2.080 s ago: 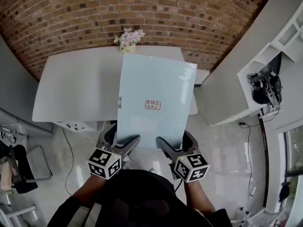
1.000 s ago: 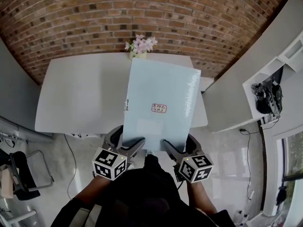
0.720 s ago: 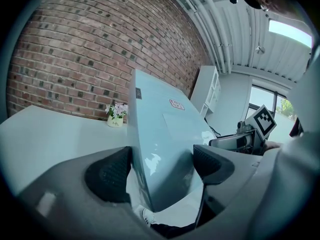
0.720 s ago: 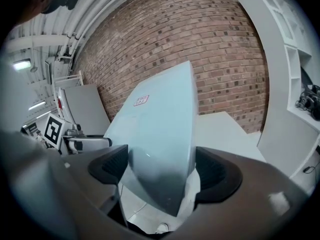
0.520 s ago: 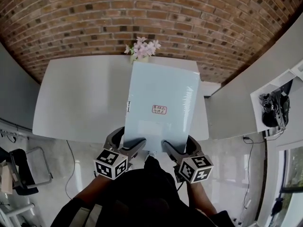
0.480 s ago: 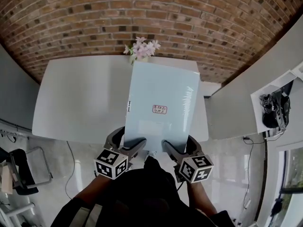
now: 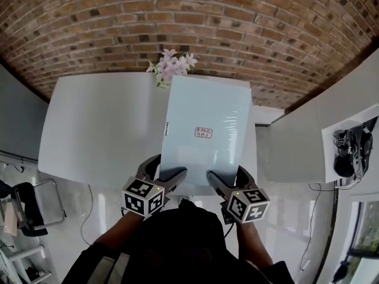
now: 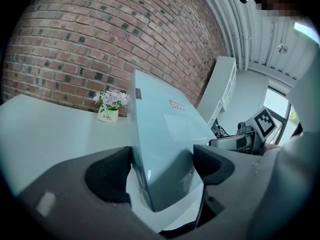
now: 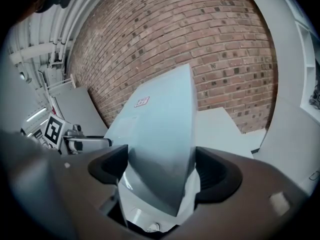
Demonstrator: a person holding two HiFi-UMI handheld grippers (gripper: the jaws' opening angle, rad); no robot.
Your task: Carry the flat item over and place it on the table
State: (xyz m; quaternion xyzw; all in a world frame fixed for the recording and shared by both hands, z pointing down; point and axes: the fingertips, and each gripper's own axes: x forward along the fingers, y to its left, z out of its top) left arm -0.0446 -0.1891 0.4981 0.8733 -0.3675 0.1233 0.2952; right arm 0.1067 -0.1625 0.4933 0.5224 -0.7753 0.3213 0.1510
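Note:
A flat pale-blue box [image 7: 204, 129] with a small red-printed label is held level over the white table [image 7: 100, 126]. My left gripper [image 7: 170, 176] is shut on its near left corner and my right gripper [image 7: 214, 179] is shut on its near right corner. In the left gripper view the flat box [image 8: 160, 139] runs between the jaws toward the brick wall. The right gripper view shows the same flat box [image 9: 160, 144] clamped between its jaws. The box covers the table's right part in the head view.
A small pot of pink flowers [image 7: 169, 64] stands at the table's far edge by the brick wall [image 7: 177, 22]. A lower white surface [image 7: 293, 149] sits to the right, with a white shelf [image 7: 355, 152] holding dark gear. A chair [image 7: 26, 209] stands at the lower left.
The person has stepped closer to the table. The box, held by both grippers throughout, now reaches further over the tabletop, up to the flower pot.

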